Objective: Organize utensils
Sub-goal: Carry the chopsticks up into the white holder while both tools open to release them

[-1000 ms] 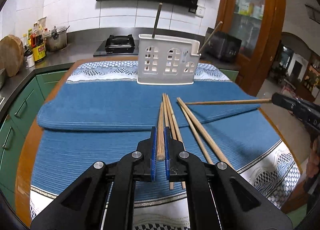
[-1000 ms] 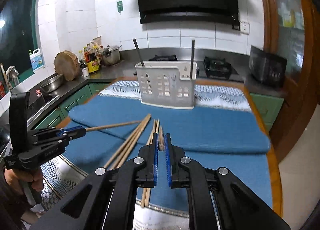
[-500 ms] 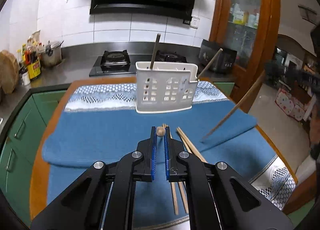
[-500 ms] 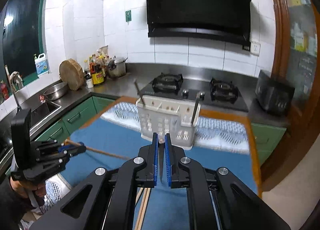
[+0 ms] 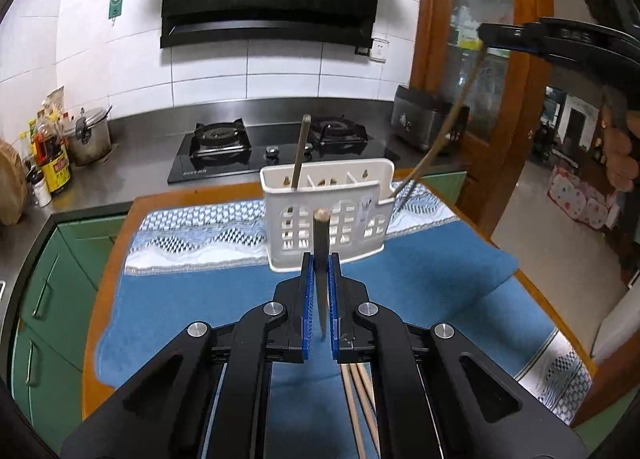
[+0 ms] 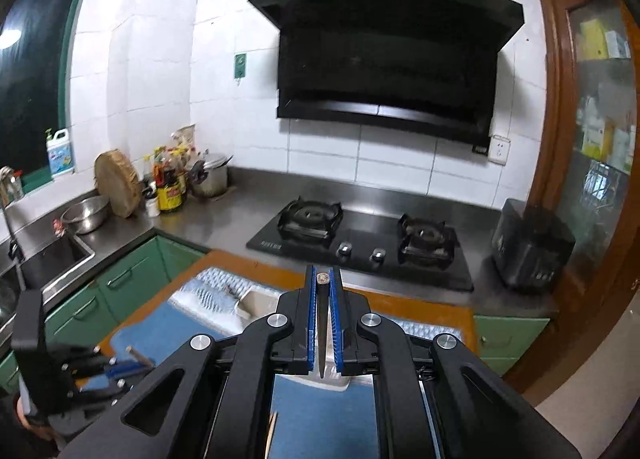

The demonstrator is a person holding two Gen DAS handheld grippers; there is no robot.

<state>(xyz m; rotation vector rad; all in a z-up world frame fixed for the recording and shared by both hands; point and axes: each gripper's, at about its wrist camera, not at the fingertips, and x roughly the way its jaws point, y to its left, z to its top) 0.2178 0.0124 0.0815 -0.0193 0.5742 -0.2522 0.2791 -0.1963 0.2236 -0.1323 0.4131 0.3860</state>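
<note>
Left wrist view: white perforated utensil caddy (image 5: pixel 326 219) stands upright on the blue cloth (image 5: pixel 192 299), w/ divided compartments open at top. A dark utensil handle (image 5: pixel 301 153) rises from its left compartment. Left gripper (image 5: pixel 319 299) is clamped on a wooden chopstick (image 5: pixel 321 259) held end-on, butt end toward the caddy front, tip back between the blue pads. This view alone shows the right gripper (image 5: pixel 486 35) high at upper right, gripping a second chopstick (image 5: pixel 444 131) that slants down w/ lower end at the caddy's small right-side pocket; cannot tell if it is inside or just at the rim. More loose chopsticks (image 5: pixel 360 407) lie on the cloth under the left gripper.

Right wrist view: the right gripper (image 6: pixel 323 323) is closed on its chopstick (image 6: pixel 322 311), seen end-on; the caddy (image 6: pixel 260 303) is mostly hidden behind the jaws. The left gripper (image 6: pixel 120 369) shows low at left, blurred. This view alone shows the sink (image 6: pixel 52 259), steel bowl (image 6: pixel 86 213) and round chopping block (image 6: pixel 118 183) along the left counter.

Cloth covers the wooden table (image 5: pixel 108 259); table edge is bare at left. Gas hob (image 5: pixel 276 147) sits beyond the caddy, range hood (image 6: pixel 384 59) above.
</note>
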